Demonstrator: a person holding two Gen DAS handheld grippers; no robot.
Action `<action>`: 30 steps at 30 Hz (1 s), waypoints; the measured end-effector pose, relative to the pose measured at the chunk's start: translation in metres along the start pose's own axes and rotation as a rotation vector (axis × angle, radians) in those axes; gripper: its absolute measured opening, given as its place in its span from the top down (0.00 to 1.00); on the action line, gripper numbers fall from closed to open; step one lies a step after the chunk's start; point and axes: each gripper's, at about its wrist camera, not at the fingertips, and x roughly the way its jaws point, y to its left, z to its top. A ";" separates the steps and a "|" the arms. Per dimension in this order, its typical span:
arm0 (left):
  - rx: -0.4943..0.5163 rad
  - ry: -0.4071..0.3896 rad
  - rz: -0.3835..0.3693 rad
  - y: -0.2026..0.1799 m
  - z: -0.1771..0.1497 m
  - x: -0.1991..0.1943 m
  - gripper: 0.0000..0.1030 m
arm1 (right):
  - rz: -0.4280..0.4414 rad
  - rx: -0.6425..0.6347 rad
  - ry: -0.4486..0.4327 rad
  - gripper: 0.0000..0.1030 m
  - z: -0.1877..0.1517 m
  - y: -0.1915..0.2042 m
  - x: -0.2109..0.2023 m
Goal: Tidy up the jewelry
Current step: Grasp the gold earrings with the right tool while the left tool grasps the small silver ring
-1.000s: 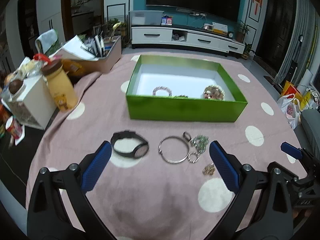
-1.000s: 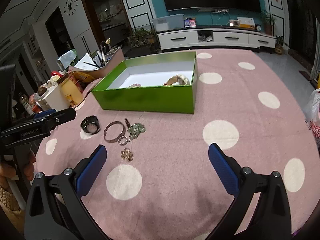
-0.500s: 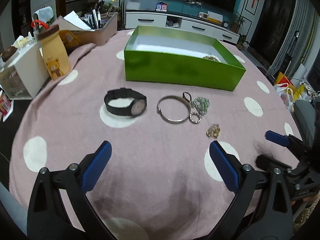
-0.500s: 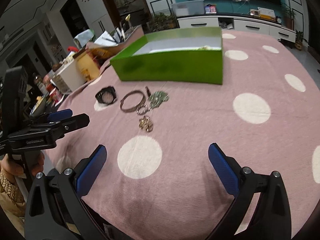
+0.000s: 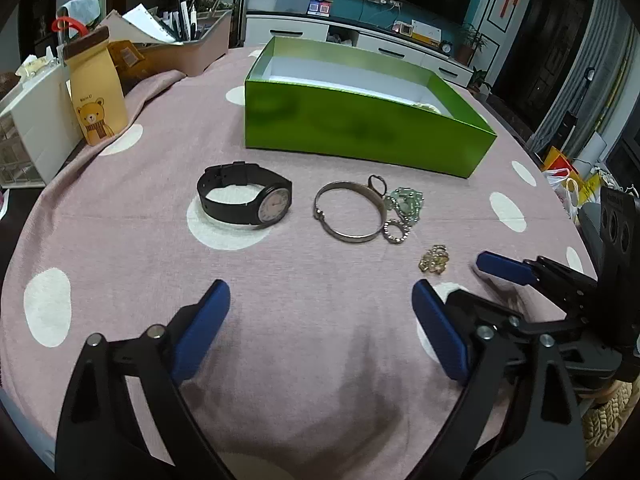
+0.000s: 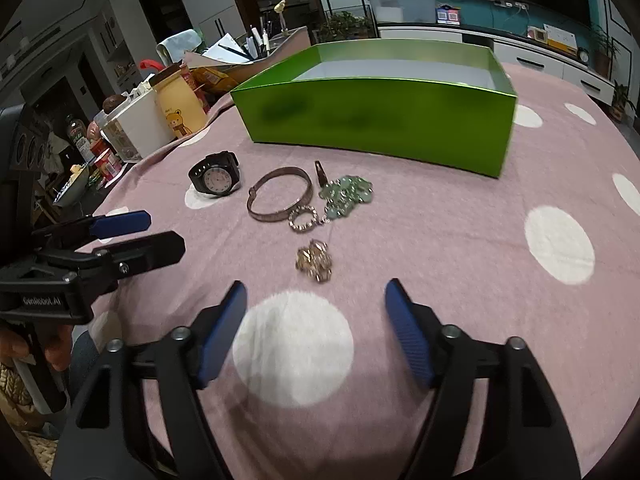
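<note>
- We see the left gripper low over the tabletop, its jaws apart with only pink spotted cloth between them; they have just been closing a little.
- The right gripper hangs the same way, jaws apart and narrower than the left's, having just closed partway, nothing between them; the gold charm lies just ahead of the gap, not touched.
- The jewelry lies loose in a row in front of the green box: a black watch on a white spot, then a silver bangle, with a small ring against its rim.
- A pale green bead piece sits beside the bangle (we cannot tell whether it is a bracelet or a necklace), and a dark loop or clip lies touching it; its kind is hard to make out.
- The box's near wall hides most of its white floor; from the left wrist only a pale scrap shows in the far right corner, too small to name.
- Each gripper shows in the other's view at the edge, cut off by the frame; a bit of hand shows under the left one.
- Clutter at the tabletop's left edge, a bear bag among it, is partly cut off and dim.
</note>
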 end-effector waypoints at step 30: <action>0.118 0.083 -0.142 -0.058 0.015 0.057 0.63 | -0.137 0.069 -0.076 0.79 0.004 -0.049 -0.034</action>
